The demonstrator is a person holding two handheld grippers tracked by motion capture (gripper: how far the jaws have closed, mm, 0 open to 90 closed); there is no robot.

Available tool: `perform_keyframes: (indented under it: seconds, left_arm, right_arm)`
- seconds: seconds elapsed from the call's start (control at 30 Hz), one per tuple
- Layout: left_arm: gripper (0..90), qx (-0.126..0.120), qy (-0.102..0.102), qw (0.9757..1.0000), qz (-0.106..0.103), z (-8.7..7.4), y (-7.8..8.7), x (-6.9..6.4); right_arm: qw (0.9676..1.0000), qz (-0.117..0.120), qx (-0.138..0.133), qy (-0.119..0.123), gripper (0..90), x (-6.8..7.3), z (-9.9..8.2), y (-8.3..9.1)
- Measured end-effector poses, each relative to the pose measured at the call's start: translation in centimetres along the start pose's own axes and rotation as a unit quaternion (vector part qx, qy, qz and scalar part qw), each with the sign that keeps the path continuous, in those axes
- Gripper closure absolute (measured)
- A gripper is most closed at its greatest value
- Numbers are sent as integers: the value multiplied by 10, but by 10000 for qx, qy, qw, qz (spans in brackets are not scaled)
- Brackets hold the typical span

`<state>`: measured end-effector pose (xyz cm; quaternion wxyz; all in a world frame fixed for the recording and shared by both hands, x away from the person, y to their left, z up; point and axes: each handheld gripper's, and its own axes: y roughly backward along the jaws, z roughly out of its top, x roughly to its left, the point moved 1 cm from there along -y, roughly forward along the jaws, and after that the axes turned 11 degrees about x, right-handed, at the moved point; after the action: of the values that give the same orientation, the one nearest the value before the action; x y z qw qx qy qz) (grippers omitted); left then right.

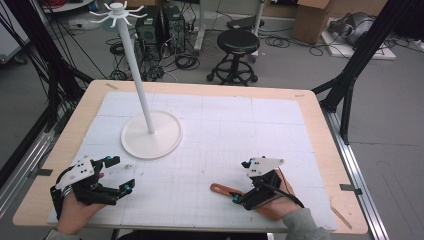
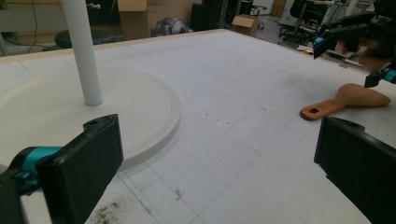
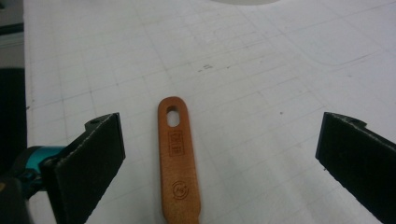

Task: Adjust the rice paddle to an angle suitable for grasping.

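The right tongs (image 3: 219, 158) stand wide open, gripping nothing, above the handle of the orange spatula (image 3: 178, 161), which lies flat on the worktop (image 1: 320, 117). The left tongs (image 1: 120, 175) gape empty near the white stand (image 1: 151, 134).

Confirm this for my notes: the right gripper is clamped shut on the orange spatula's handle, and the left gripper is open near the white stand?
Not quite. The right gripper is open: in the right gripper view its jaws stand wide apart, with the orange spatula lying untouched on the table between them. The left gripper is open near the white stand, as stated.
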<state>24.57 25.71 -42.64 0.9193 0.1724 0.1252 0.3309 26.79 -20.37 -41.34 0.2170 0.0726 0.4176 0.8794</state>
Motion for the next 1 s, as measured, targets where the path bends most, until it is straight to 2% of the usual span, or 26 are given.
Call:
perform_keyframes:
  seconds: [0.03, 0.07, 0.1, 0.13, 0.23, 0.33, 0.37, 0.5, 0.57, 0.63, 0.7, 0.73, 0.8, 0.93, 1.0]
  left_arm:
    - [18, 10, -5, 10000, 0, 0, 0, 0]
    - [18, 15, -9, 10000, 0, 0, 0, 0]
    - [18, 28, -20, 10000, 3, 0, 0, 0]
    - [18, 28, -20, 10000, 3, 0, 0, 0]
    - [18, 31, -17, 10000, 8, 0, 0, 0]
    - [18, 32, -7, 10000, 0, -1, 0, -1]
    - [18, 30, 10, 10000, 8, -1, 0, -1]
    - [18, 38, -16, 10000, 26, -2, 1, 0]
    - [18, 47, 5, 10000, 39, -2, 2, -1]
    - [18, 30, 17, 10000, 44, -2, 2, -1]
    - [18, 54, -1, 10000, 53, -3, 4, -1]
    - [18, 30, 18, 10000, 75, -3, 5, 0]
    - [18, 41, 19, 10000, 82, -3, 5, 0]
    - [18, 32, 59, 9999, 110, -5, 9, 0]
    - [18, 24, 64, 9999, 137, -6, 11, 0]
  right_arm:
    - [10000, 0, 0, 0, 0, 0, 0, 0]
    - [10000, 18, 85, -2, 0, 1, 0, -1]
    - [9995, 47, 294, 37, 0, 0, 0, -4]
    - [9995, 47, 294, 37, 0, 0, 0, -4]
    - [9979, 85, 641, -25, 0, 0, 0, -9]
    - [9961, 145, 867, 12, 18, 0, 0, -11]
    - [9951, 169, 972, 90, 36, 0, 1, -12]
    - [9934, 199, 1124, 141, 59, 2, 3, -13]
    - [9912, 260, 1277, 216, 144, 3, 4, -15]
    - [9908, 299, 1288, 292, 156, 3, 5, -15]
    - [9895, 348, 1377, 264, 172, 3, 6, -17]
    - [9881, 432, 1452, 269, 199, 3, 7, -20]
    - [9873, 610, 1455, 164, 218, 2, 8, -21]
    - [9860, 676, 1522, 97, 267, -1, 8, -21]
    - [9839, 670, 1651, 105, 326, -2, 9, -22]
